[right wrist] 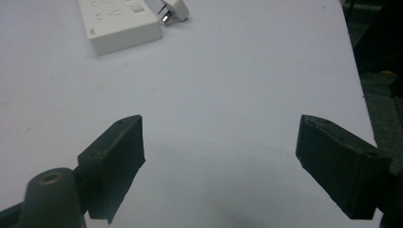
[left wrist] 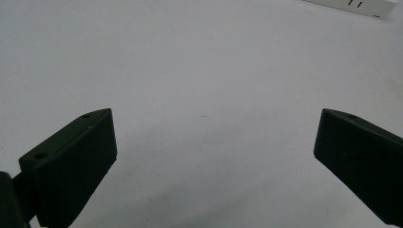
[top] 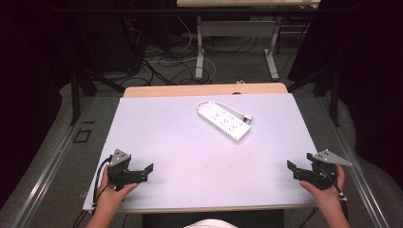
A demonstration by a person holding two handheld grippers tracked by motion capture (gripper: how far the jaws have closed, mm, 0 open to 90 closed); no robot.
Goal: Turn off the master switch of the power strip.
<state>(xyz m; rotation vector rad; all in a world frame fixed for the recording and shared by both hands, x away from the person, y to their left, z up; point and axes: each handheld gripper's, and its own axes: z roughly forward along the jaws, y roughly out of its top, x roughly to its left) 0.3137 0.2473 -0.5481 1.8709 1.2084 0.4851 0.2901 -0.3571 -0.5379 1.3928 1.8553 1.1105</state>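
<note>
A white power strip (top: pixel 223 121) lies at an angle on the far middle of the white table (top: pixel 190 152), its cord looped behind it and its white plug (top: pixel 246 118) beside it. One end of the power strip (right wrist: pixel 121 26) and the plug (right wrist: pixel 172 9) appear at the top of the right gripper view; a corner of the power strip (left wrist: pixel 354 5) shows in the left gripper view. My left gripper (top: pixel 148 168) rests near the front left corner, open and empty. My right gripper (top: pixel 291 167) sits near the front right edge, open, nothing between its jaws.
The table's right edge (right wrist: pixel 354 52) drops to a dark floor. Behind the table stand another desk's metal legs (top: pixel 199 52) and loose cables (top: pixel 161 66) on the floor. Dark frame posts (top: pixel 75 90) flank both sides.
</note>
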